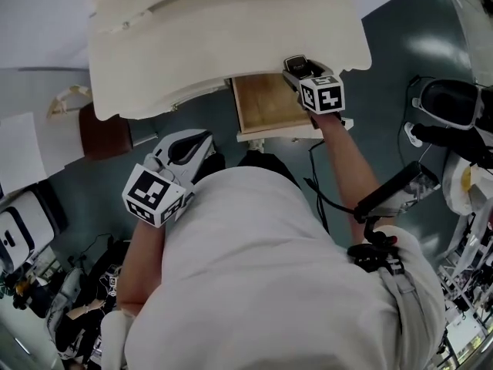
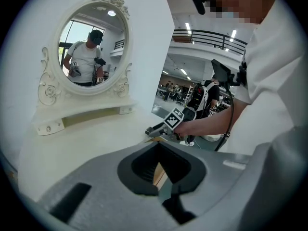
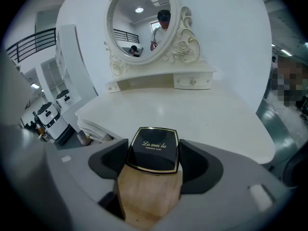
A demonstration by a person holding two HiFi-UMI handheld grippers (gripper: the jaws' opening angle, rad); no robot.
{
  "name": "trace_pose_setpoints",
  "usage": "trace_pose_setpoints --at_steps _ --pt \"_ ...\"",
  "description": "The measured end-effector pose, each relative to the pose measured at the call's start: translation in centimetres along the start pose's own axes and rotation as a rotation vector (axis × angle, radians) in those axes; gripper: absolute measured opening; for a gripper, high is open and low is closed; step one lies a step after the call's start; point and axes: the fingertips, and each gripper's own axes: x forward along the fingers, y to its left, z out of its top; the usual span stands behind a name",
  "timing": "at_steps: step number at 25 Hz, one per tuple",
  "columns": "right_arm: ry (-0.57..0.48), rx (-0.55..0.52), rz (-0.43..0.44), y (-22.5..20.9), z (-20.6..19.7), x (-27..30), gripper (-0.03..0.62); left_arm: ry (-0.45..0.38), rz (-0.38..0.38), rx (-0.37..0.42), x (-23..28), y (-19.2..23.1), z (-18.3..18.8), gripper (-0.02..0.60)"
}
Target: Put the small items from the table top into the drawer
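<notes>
A black powder case (image 3: 153, 150) with gold lettering sits between the jaws of my right gripper (image 3: 154, 154), whose pads press on its two sides. It hangs over the open wooden drawer (image 3: 149, 194) of the white vanity table (image 3: 192, 114). The head view shows the right gripper (image 1: 297, 66) above the right back corner of the drawer (image 1: 262, 102). My left gripper (image 1: 185, 146) stays low by the person's body, left of the drawer, open with nothing in it (image 2: 161, 165). The table top (image 1: 231, 29) shows no small items.
An oval mirror (image 3: 142, 25) on a small shelf stands at the table's back. A brown stool (image 1: 104, 133) stands under the table's left side. Cables and gear (image 1: 451, 102) lie on the floor at the right.
</notes>
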Motion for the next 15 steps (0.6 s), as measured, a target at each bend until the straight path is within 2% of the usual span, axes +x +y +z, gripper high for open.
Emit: trace_pose_setpoints --at_steps 8,15 --pt "0.112 -0.067 0.119 5.5 -6.1 -0.7 0.333 -0.006 -0.029 0.008 1.4 -0.6 0.0 0.002" --pt "0.238 -0.173 0.185 6.4 -9.1 2.2 0.333 -0.003 -0.004 -0.011 1.3 -1.5 -0.5 0.002"
